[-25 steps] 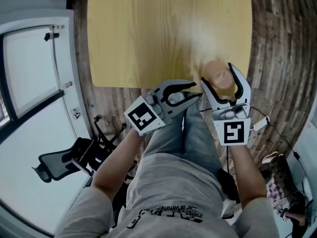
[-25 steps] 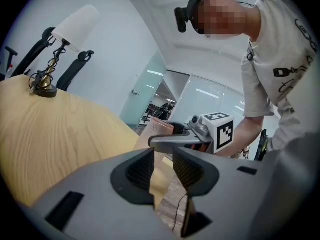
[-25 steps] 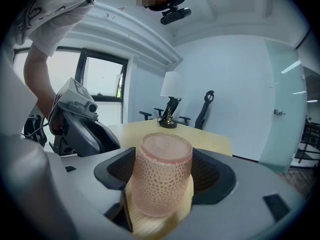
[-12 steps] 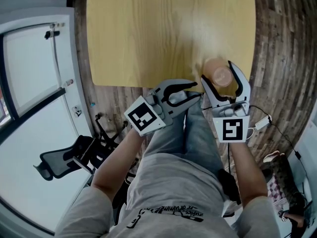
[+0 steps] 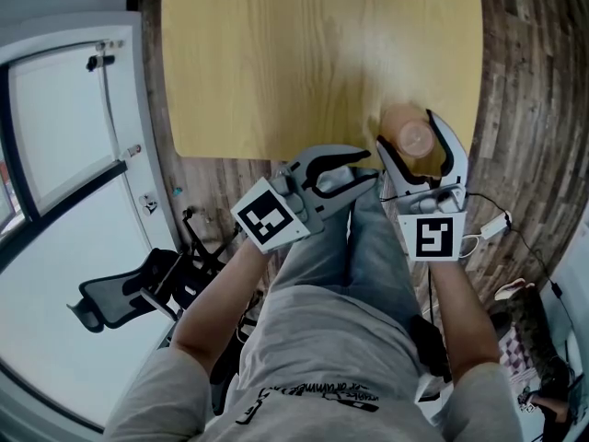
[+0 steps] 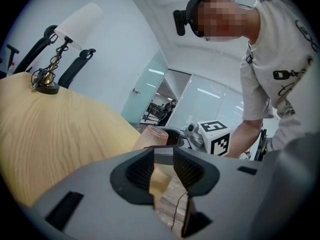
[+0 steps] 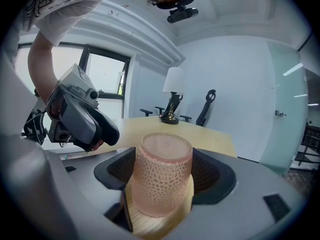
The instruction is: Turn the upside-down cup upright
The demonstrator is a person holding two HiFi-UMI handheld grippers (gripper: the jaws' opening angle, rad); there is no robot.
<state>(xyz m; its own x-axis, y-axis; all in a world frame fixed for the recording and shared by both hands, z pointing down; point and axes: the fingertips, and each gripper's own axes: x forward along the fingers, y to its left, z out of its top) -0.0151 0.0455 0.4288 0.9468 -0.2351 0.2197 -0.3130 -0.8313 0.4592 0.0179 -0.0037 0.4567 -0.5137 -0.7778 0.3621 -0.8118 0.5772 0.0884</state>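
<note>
Now the right hand-held gripper (image 5: 407, 134) has crept slightly further over the pale wooden tabletop (image 5: 276, 63). Its wide jaws flank the pink dimpled upside-down cup (image 5: 411, 143), which stands just inside the tabletop's near edge. It is not visibly clamped, so closing seems next. Little else differs from a second ago: the left hand-held gripper (image 5: 361, 167) hangs off that edge, jaws nearly together, empty.
</note>
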